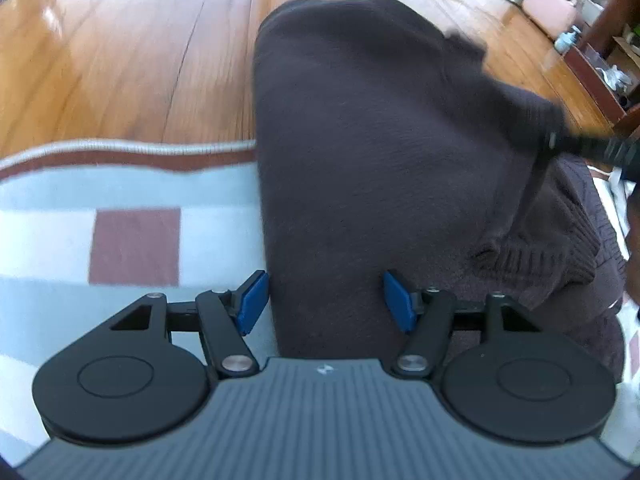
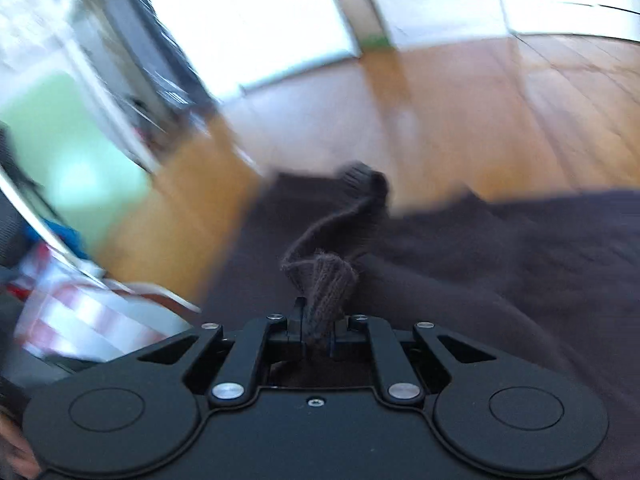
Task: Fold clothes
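Left wrist view: the sweater [image 1: 360,140] runs lengthwise up the frame centre; the left gripper [image 1: 326,300] is spread over its near edge. The right gripper [image 2: 320,334] pinches knit fabric at the sweater's right side.

Sweater laid half on the rug, half on the floorboards, my two grippers at its near end.

The sweater [image 1: 360,152] lay lengthwise ahead of my left gripper [image 1: 326,300], its near part on the rug [image 1: 132,200] and its far part past the rug's edge on the wooden floor [image 1: 140,48]. The rug spread out to the left of it. My left gripper's fingers [image 1: 252,300] stood apart, one at the sweater's left edge, the other over the cloth. To the right, a fold of the sweater rose to my right gripper [image 2: 318,320], which pinched it between its jaws. Far right, beyond the floor, stood a shelf unit [image 1: 600,60] with a bag [image 1: 550,2] behind it.
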A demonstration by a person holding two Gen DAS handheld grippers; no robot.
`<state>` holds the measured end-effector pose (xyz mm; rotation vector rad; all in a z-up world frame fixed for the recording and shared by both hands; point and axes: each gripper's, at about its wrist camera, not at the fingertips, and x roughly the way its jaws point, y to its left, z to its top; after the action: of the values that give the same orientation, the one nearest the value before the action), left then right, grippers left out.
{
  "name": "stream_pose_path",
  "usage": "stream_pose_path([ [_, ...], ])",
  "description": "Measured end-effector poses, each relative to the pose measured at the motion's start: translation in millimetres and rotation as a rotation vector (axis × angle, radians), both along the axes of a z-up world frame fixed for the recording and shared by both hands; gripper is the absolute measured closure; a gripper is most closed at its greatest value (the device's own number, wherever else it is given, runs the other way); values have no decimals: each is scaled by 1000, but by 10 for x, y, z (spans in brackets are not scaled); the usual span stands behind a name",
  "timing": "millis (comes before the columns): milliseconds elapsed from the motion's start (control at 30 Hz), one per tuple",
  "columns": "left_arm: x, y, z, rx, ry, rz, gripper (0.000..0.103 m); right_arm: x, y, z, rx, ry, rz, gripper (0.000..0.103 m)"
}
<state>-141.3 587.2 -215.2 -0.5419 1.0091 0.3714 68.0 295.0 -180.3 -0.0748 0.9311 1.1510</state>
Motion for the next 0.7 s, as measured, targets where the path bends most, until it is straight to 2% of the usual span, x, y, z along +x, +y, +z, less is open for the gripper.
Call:
stream_pose_path([
  [67, -4, 15, 22, -14, -10, 1, 40, 49, -101, -131, -75, -2, -43, 91],
  [100, 1, 11, 41, -9, -15, -1, 40, 54, -132, -134, -74, -1, -50, 89],
  [167, -23, -27, 145, 51, -44, -7, 41, 63, -195, -139, -71, 0, -63, 88],
  [300, -116, -104, 434, 126, -186, -6, 40, 74, -221, -47, -40, -10, -44, 89],
  [400, -103, -135, 498, 99, -258, -21, 41, 68, -225, 66, 3, 21, -16, 93],
  [433, -85, -160, 456, 89, -235, -51, 43, 48, -231, 135, 4, 42, -13, 93],
  [467, -68, -185, 402, 79, -202, -81, 49, -3, -255, 258, -3, 64, -24, 93],
  [500, -60, -216, 277, 66, -114, -109, 53, -68, -274, 373, -26, 55, -33, 94],
  [533, -66, -234, 133, 63, -23, -112, 63, -137, -256, 471, -73, 12, -23, 94],
  [567, -100, -240, 21, 68, 28, -94, 62, -199, -215, 513, -132, -55, 1, 94],
  [633, -132, -227, 55, 64, 21, -97, 62, -250, -132, 415, -227, -170, 23, 94],
  [700, -131, -199, 98, 57, 32, -95, 62, -179, -92, 150, -305, -169, -7, 95],
])
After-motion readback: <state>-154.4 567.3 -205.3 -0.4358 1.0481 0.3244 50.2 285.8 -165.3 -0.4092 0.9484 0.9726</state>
